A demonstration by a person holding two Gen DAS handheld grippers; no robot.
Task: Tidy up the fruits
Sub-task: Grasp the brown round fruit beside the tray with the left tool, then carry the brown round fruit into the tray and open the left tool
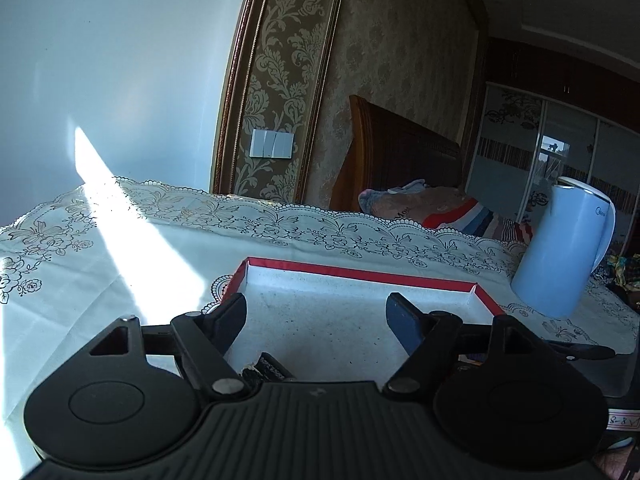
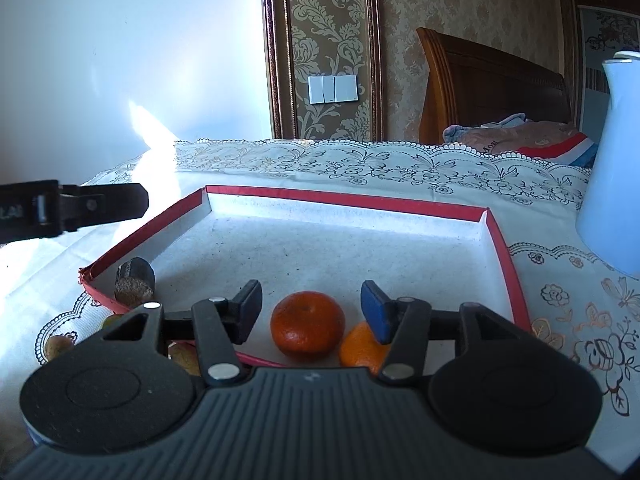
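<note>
**Tangerine sits between the right jaws, unpinched**

The right gripper (image 2: 311, 312) stands part open over the red-rimmed tray (image 2: 344, 198); the dark tangerine (image 2: 307, 330) lies on the tray floor between its fingers, clear of both pads; a paler orange fruit (image 2: 360, 350) sits just under the blue-padded finger, touching the tangerine. The left gripper (image 1: 316, 320) gapes wide and empty, only bare tray ahead of its jaws; so the right hand looks nearer, and whether it is releasing or about to close I cannot tell.
</note>
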